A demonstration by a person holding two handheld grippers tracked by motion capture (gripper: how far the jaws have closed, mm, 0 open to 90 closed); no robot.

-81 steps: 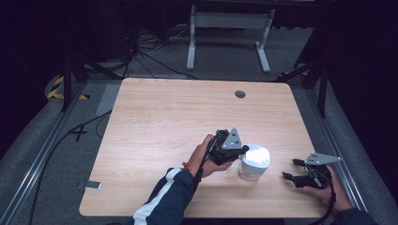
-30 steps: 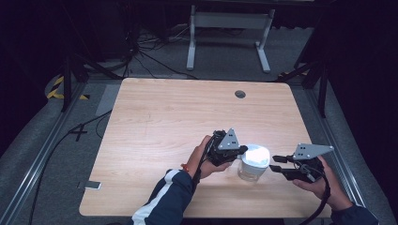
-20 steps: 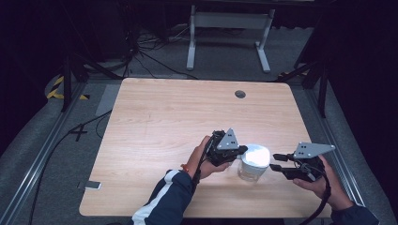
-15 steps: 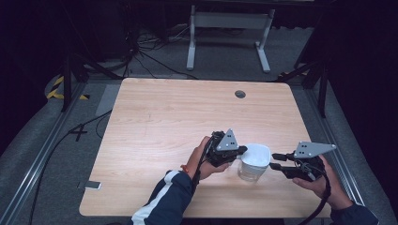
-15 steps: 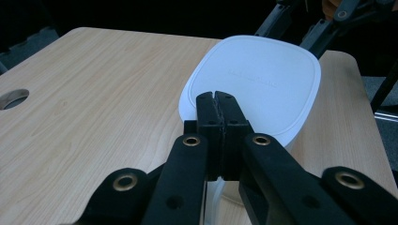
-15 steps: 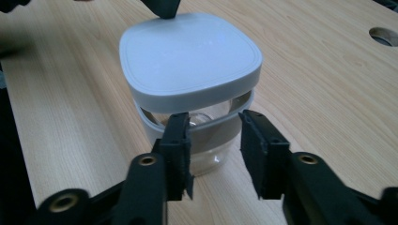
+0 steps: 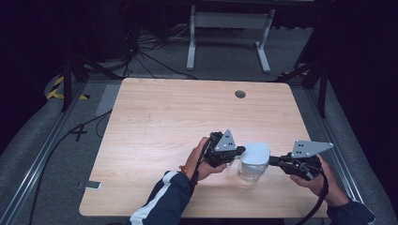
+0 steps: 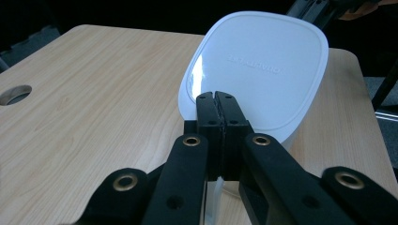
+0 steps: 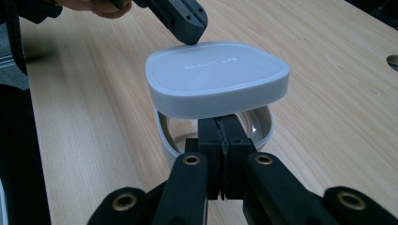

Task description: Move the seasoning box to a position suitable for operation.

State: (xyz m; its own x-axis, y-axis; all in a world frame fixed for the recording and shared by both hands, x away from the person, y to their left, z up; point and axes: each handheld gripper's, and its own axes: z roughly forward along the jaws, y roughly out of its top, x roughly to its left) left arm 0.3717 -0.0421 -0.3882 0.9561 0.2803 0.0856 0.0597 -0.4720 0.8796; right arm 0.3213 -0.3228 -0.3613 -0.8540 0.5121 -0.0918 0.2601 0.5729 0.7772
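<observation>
White plastic, the lid sits raised and tilted above the clear container, which stands on the bench near its near edge, towards the right corner. The left gripper has its fingers closed flat on the lid's rim. The right gripper has just been closing its fingers, and the container's thin near wall seems pinched between them.

Both grips are narrow bites on thin edges, so the likely trouble is a slip. If the left hand lifts at an angle, the lid could twist out and drop. If the lid catches on its far side, the pull could drag the container off the bench or tip it, since the right hold looks shallow.

The left hand lies low and level, pointing right at the lid. The right hand faces it from the opposite side, also low, forearm entering from the near right corner.
</observation>
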